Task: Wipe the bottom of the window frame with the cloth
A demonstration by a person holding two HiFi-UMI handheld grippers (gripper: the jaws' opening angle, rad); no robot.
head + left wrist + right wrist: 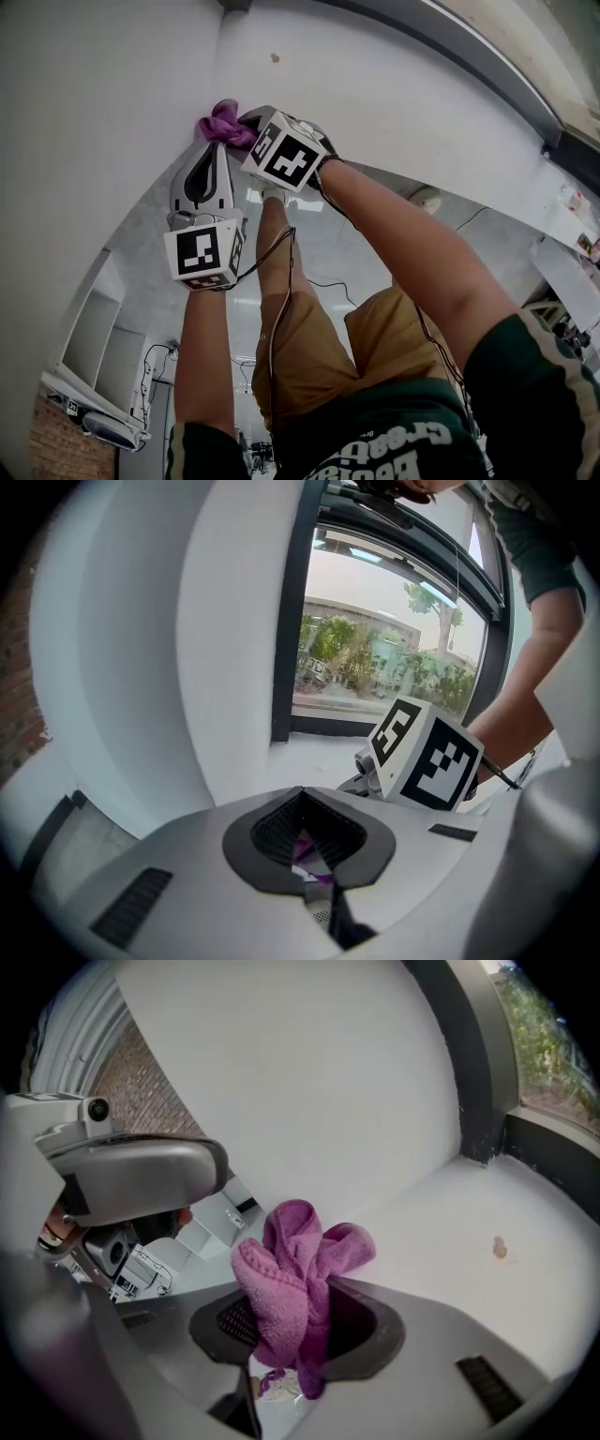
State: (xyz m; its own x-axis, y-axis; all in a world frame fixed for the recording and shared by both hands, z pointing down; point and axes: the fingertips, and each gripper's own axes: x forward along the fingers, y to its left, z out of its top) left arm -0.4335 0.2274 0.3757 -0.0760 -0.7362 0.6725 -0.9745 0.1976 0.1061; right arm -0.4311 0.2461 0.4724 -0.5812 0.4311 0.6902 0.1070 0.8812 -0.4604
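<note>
Only my left tool's [314,850] view looks out through the glass: the dark window frame [284,667] stands over leafy trees [375,663] and a pale building, with my right tool's marker cube [427,757] just beside the white sill [319,752]. My right tool's [309,1335] view alone catches a small brown speck [500,1248] on that sill near the frame's lower corner. From my head camera, both arms reach up together and the two tools meet at the purple cloth [223,124], which sits against the white surface. The cloth is fleecy and bunched into soft folds that spill above the tips. My right tool is clamped on it, gripping the bundle at its middle. My left tool is pressed together, with a sliver of the same purple caught between its tips.
</note>
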